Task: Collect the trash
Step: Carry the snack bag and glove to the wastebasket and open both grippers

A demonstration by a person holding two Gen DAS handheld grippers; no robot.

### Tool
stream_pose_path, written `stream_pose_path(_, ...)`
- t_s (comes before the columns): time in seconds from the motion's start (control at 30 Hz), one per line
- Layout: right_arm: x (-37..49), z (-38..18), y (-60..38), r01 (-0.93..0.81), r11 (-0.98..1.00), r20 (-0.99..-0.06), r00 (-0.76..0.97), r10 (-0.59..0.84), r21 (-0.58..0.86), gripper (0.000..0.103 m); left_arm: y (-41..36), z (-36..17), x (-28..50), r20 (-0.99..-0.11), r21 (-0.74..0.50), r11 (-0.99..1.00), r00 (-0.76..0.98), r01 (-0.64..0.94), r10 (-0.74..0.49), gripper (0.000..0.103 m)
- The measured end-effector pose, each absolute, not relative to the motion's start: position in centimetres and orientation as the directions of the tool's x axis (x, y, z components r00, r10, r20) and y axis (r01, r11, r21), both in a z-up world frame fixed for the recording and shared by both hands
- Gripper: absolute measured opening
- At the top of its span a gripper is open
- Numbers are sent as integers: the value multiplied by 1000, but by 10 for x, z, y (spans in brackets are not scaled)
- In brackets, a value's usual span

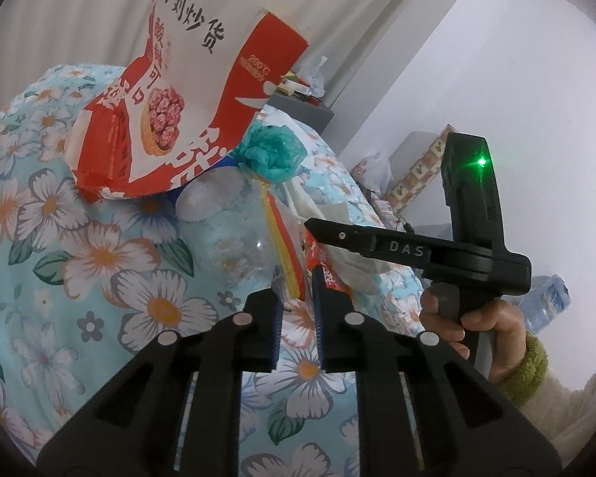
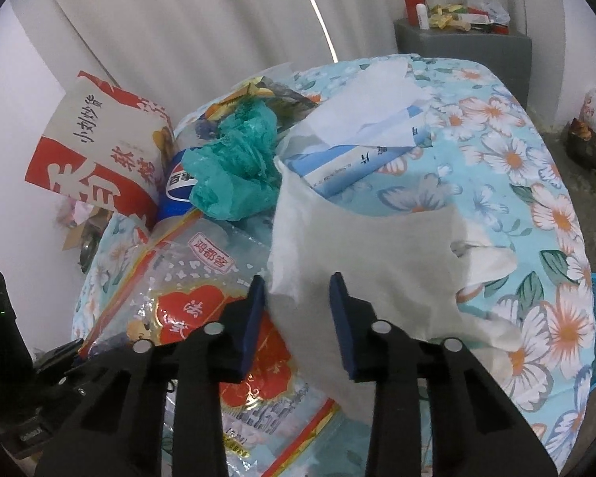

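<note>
Trash lies heaped on a floral cloth [image 1: 99, 258] [image 2: 516, 159]. In the heap are a red-and-white paper snack bag [image 1: 178, 91] [image 2: 99, 151], a crumpled teal plastic bag [image 1: 274, 151] [image 2: 234, 167], a clear cola bottle [image 2: 177, 187] and a clear printed zip bag [image 2: 202, 298]. My left gripper [image 1: 297, 314] is nearly closed, a narrow gap showing, and the zip bag's striped edge [image 1: 288, 262] sits between its tips. My right gripper [image 2: 298, 302] [image 1: 314, 228] stands partly open over a white tissue [image 2: 357, 246], which lies between its fingers.
A grey cabinet [image 2: 465, 47] with bottles and wrappers stands behind the table. A hand in a green cuff [image 1: 492, 338] grips the right tool. A pack of water bottles [image 1: 548, 298] and a checkered box [image 1: 421, 171] sit by the wall. A brown bag [image 2: 588, 147] lies on the floor.
</note>
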State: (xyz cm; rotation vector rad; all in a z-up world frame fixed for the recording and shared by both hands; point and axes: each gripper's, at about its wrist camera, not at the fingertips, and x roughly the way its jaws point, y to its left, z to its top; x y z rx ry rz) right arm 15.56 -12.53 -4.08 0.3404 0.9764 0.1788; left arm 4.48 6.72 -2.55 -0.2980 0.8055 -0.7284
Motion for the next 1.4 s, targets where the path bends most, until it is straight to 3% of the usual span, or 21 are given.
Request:
stream_pose_path(0.13, 157, -40, -126, 3, 929, -775, 552, 307, 370, 11, 64, -20, 41, -550, -489, 727, 477, 482, -686, 7)
stream_pose_path(0.23, 155, -37, -127, 11, 929, -772, 559, 302, 371, 7, 61, -19, 42, -559, -480, 737, 481, 475, -675, 5)
stream_pose_path(0.87, 109, 5, -154, 49, 904, -694, 659, 290, 424, 5, 66, 7, 4, -571, -399, 745, 491, 535, -658, 0)
stream_pose_path(1.4, 59, 54, -204, 92, 885, -583, 782, 219, 456, 5, 37, 56, -14, -487, -242, 751, 592, 615, -642, 0)
